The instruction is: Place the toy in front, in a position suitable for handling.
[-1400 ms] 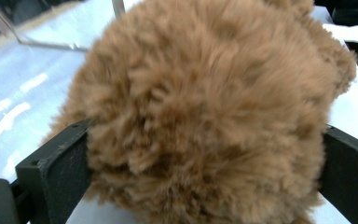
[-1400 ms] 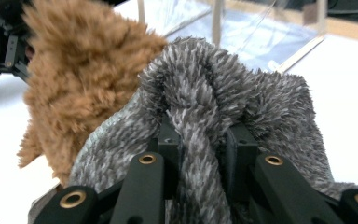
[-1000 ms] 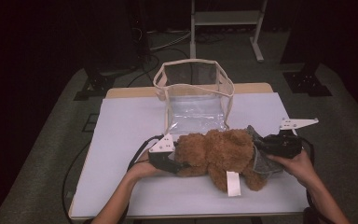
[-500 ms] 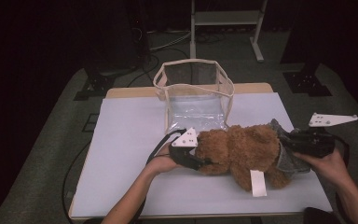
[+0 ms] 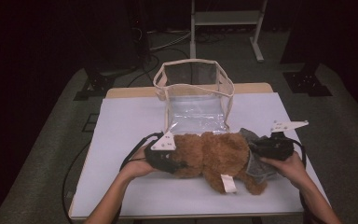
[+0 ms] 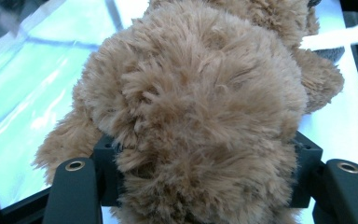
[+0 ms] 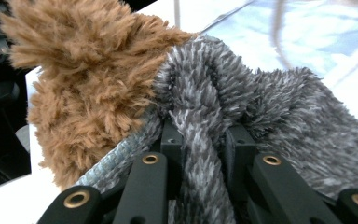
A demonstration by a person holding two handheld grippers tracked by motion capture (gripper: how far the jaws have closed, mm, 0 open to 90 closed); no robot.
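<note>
The teddy bear (image 5: 214, 158) is shaggy and golden brown, lying on its side near the front edge of the counter (image 5: 121, 126), somewhat toward the right front corner. A fuzzy grey knitted garment (image 5: 256, 165) with a ribbed hem covers its right-hand end. A white tag (image 5: 228, 183) hangs from its underside toward the front edge; any writing on it is too small to read.

The left claw (image 6: 200, 182) is closed around the bear's plush at its left end, fur bulging between the black jaws. The right claw (image 7: 205, 154) pinches a fold of the grey garment.

Just behind the bear, toward the middle of the back edge, stands a clear plastic bag (image 5: 193, 93) with cream trim, mouth open.
</note>
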